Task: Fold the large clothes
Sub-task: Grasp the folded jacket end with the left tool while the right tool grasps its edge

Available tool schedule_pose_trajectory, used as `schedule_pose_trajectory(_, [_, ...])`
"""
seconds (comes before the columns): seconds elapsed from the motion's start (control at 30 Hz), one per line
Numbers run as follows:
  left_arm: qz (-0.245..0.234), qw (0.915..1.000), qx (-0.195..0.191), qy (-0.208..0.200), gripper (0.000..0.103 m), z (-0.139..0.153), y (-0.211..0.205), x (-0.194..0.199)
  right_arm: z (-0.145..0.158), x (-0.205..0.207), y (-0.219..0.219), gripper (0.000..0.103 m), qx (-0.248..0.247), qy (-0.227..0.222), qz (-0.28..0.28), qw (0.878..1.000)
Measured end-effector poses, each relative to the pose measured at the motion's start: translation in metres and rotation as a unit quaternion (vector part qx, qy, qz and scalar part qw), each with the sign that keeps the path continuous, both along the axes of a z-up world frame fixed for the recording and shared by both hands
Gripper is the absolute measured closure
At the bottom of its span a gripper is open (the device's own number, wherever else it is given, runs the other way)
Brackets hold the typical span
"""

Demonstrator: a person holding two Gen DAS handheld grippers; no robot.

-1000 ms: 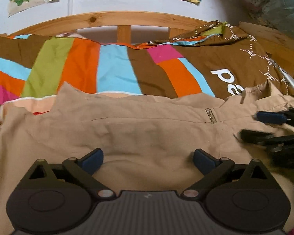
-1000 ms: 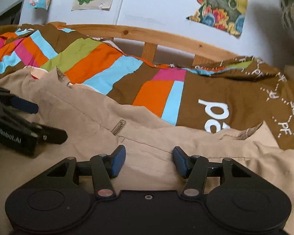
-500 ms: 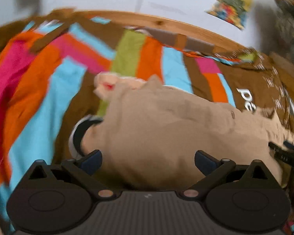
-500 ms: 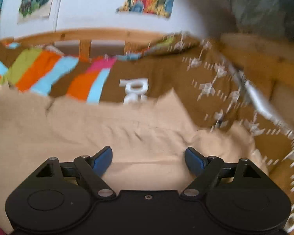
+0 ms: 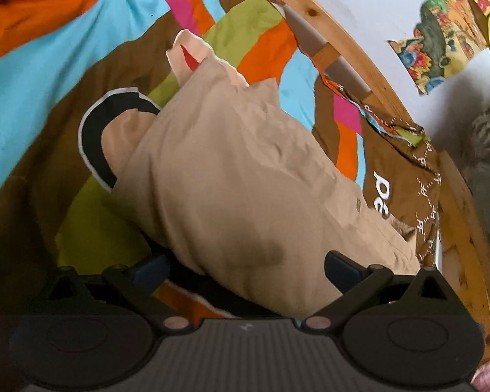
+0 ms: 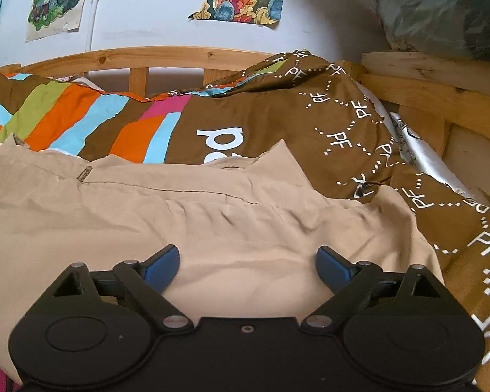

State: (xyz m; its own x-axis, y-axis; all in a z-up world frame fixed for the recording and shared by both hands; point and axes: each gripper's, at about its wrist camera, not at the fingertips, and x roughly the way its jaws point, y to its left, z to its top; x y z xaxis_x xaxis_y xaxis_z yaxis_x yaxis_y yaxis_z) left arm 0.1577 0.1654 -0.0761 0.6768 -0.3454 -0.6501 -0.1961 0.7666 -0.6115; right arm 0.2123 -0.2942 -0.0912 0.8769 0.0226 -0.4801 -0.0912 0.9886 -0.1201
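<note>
The left gripper (image 5: 245, 266) hovers with its jaws spread wide over the near end of a folded beige garment (image 5: 232, 176), which lies on the striped bedspread (image 5: 49, 49) of a wooden-framed bed (image 6: 166, 54). Over the garment's other end, beside the brown patterned duvet (image 6: 343, 124), the right gripper (image 6: 246, 263) hangs with its jaws opening, nothing clamped between them.

duvet logo (image 6: 221, 143): large white letters on the brown part of the duvet cover (image 6: 277, 121), seen upside down, partly covered by tan garment (image 6: 192, 222); reads roughly "pe".
duvet pattern (image 6: 338, 138): small white "PF" repeated in dotted diamond grid, right of the logo.
posters above headboard: no legible text.
</note>
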Motion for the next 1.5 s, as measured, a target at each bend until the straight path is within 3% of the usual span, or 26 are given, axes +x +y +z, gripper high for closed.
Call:
schedule_pose_trajectory(0.13, [0.006,0.9999,0.008,-0.004,0.001,-0.009,0.004,0.003,0.010,-0.012,0.004,0.006,0.000,-0.001,-0.002,1.000])
schedule_pose_trajectory(0.27, [0.015,0.9999,-0.004,-0.004,0.001,-0.011,0.009,0.005,0.036,-0.059,0.015,0.001,0.035,-0.052,0.019,0.998])
schedule_pose_trajectory(0.33, [0.019,0.9997,-0.009,-0.011,0.002,-0.011,0.011,0.005,0.039,-0.072,0.021,0.001,0.052,-0.030,0.039,0.997])
schedule_pose_trajectory(0.47, [0.054,0.9978,-0.006,-0.038,0.022,-0.008,0.018,0.000,0.035,-0.091,0.023,0.001,0.098,0.021,0.063,0.993])
schedule_pose_trajectory(0.6, [0.065,0.9973,-0.010,-0.032,0.039,-0.014,0.022,0.004,0.033,-0.093,0.022,0.001,0.140,0.046,0.059,0.987])
schedule_pose_trajectory(0.77, [0.065,0.9974,-0.016,-0.027,0.047,-0.020,0.025,0.009,0.031,-0.090,0.024,0.001,0.151,0.050,0.046,0.986])
schedule_pose_trajectory(0.87, [0.067,0.9973,-0.009,-0.027,0.052,-0.020,0.024,0.007,0.035,-0.083,0.032,0.002,0.130,0.029,0.057,0.989])
schedule_pose_trajectory(1.0, [0.066,0.9974,0.005,-0.030,0.052,-0.019,0.021,0.006,0.046,-0.067,0.056,0.003,0.053,-0.036,0.090,0.994])
schedule_pose_trajectory(1.1, [0.063,0.9973,0.020,-0.030,0.051,-0.018,0.018,0.006,0.042,-0.046,0.076,0.003,0.000,-0.038,0.100,0.994])
schedule_pose_trajectory(1.3, [0.066,0.9972,0.025,-0.023,0.047,-0.016,0.017,0.005,0.010,-0.029,0.089,0.001,0.010,0.015,0.112,0.994])
schedule_pose_trajectory(1.5, [0.064,0.9976,0.020,-0.020,0.047,-0.019,0.019,0.005,-0.003,-0.029,0.078,0.001,0.053,0.017,0.112,0.992])
